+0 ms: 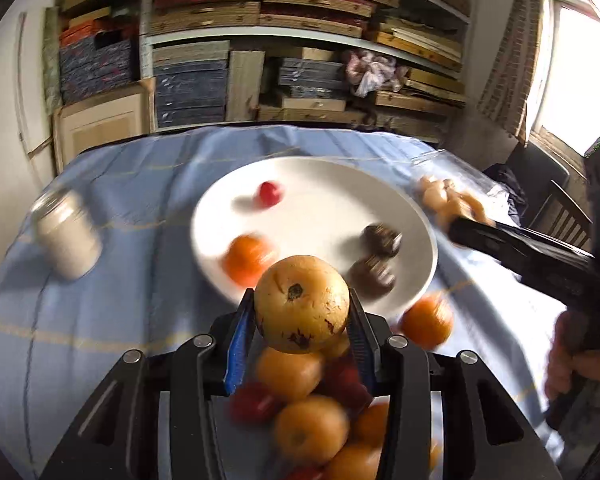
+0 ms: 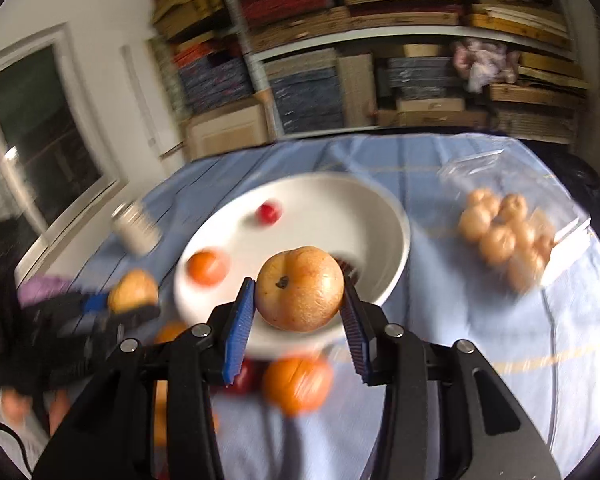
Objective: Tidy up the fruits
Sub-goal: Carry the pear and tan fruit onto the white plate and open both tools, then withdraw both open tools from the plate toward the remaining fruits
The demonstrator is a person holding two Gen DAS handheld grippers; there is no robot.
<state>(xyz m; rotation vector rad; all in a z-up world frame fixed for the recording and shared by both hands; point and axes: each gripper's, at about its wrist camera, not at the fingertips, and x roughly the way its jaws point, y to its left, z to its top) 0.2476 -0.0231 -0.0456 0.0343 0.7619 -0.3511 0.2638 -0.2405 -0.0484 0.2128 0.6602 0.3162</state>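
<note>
Two sets of tongs each clamp a yellow-brown fruit between blue pads. Left tongs (image 1: 301,312) hold a speckled fruit (image 1: 301,304) above a heap of oranges and red fruit (image 1: 300,408), at the 6 o'clock rim of the white plate (image 1: 324,176). Right tongs (image 2: 298,304) grip a second fruit (image 2: 299,288) over the plate's 6 o'clock edge. On the plate lie a red fruit (image 1: 270,193), an orange (image 1: 247,258) and two dark fruits (image 1: 376,256). A jar (image 1: 68,236) stands at 9 o'clock on the bench (image 1: 100,184); a clear bag of pale fruit (image 2: 508,236) lies at 3 o'clock.
</note>
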